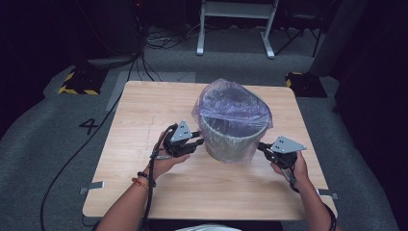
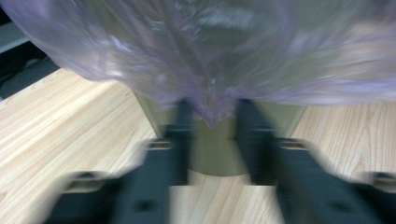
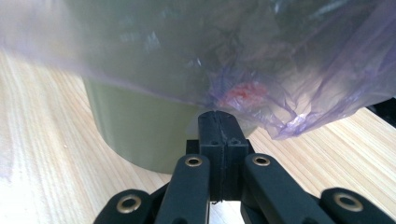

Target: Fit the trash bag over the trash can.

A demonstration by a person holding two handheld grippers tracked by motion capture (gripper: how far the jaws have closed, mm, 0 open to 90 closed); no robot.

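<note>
Nearest: person's forearms come in from the bottom edge, one claw per hand, both at the bin's base level. Left claw (image 1: 198,140) sits just left of the bin; in the left gripper view its jaws stand apart w/ a drooping point of the bag (image 2: 212,109) hanging between the tips, pads not visibly pressing on it, so released. View is blurred, so contact is hard to call. Right claw (image 1: 261,146) is clenched; the right gripper view shows its jaws pressed flat together right under the bag's hem, whether film is pinched there I can't tell.

Step, as I read it: pulling the liner skirt down around the bin. Next move prob. needs the left claw to close on that hanging fold, then an even tug both sides w/o tearing.

Mid-worktop: bin (image 1: 233,139), olive-grey, round, tapering down, smooth matte wall. Bag is thin, translucent purple, crinkly, glossy. Worktop (image 1: 144,115) is pale wood-grain laminate.
</note>
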